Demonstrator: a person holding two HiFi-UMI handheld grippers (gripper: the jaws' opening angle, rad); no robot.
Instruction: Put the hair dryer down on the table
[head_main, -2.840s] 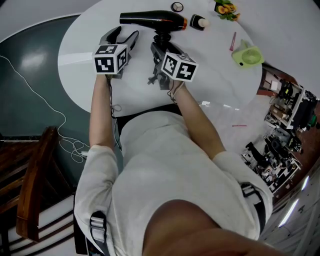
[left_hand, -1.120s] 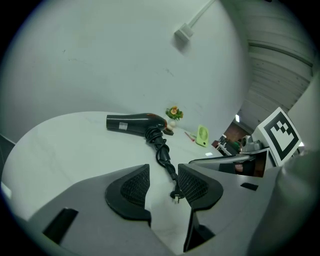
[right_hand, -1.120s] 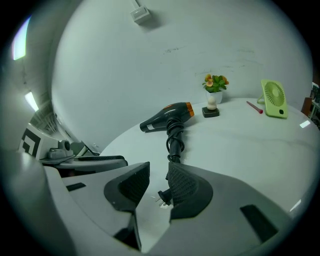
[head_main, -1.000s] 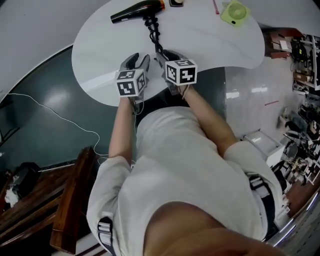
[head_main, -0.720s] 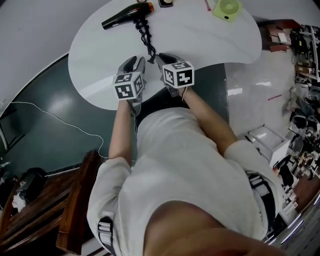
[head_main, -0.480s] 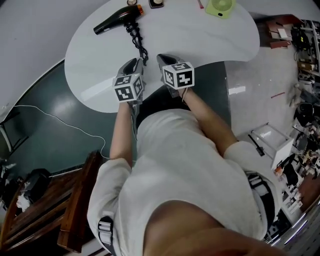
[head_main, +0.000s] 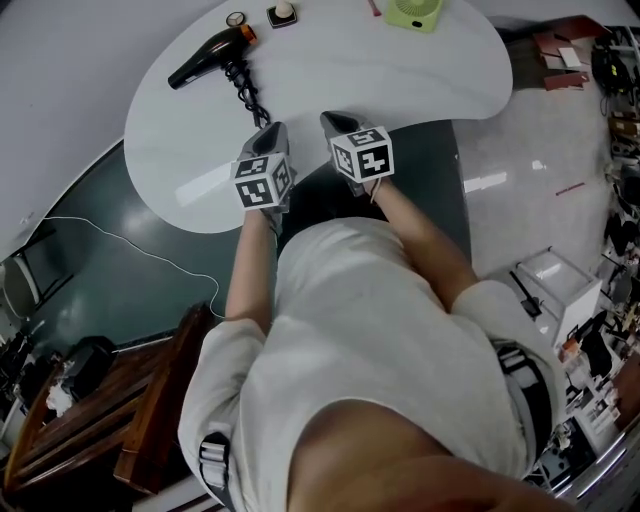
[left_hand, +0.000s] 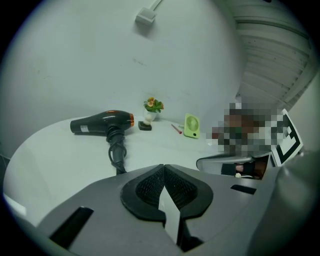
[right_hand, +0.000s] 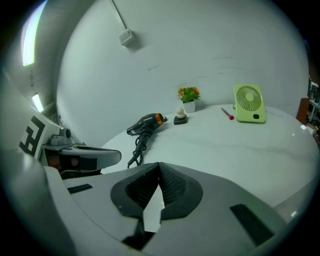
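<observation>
The hair dryer lies on its side on the far left part of the white bench. Its nozzle points left and its cord trails back toward the person. Nothing touches it.

A few seconds ago both grippers were close beside it, the right one by the handle and cord. Since then they have drawn back to the near edge of the bench, and the dryer now sits well apart from them.

The left gripper and the right gripper hover side by side over that near edge. Their jaws have just been closing. In each gripper view the black pads now meet at a point with nothing between them, so both are closed on empty air.

The cord's loose end reaches close to the tip of the left gripper. Whether it touches is hard to say from the head view, though the left gripper view suggests a small gap.

A green fan and a small flower pot stand farther back on the bench, clear of the dryer.

I judge that the task is done: the dryer is down and released. The empty closing jaws and the pull-back look like a retreat to rest, not the start of another grasp. Nothing seems left except keeping clear of the cord.
</observation>
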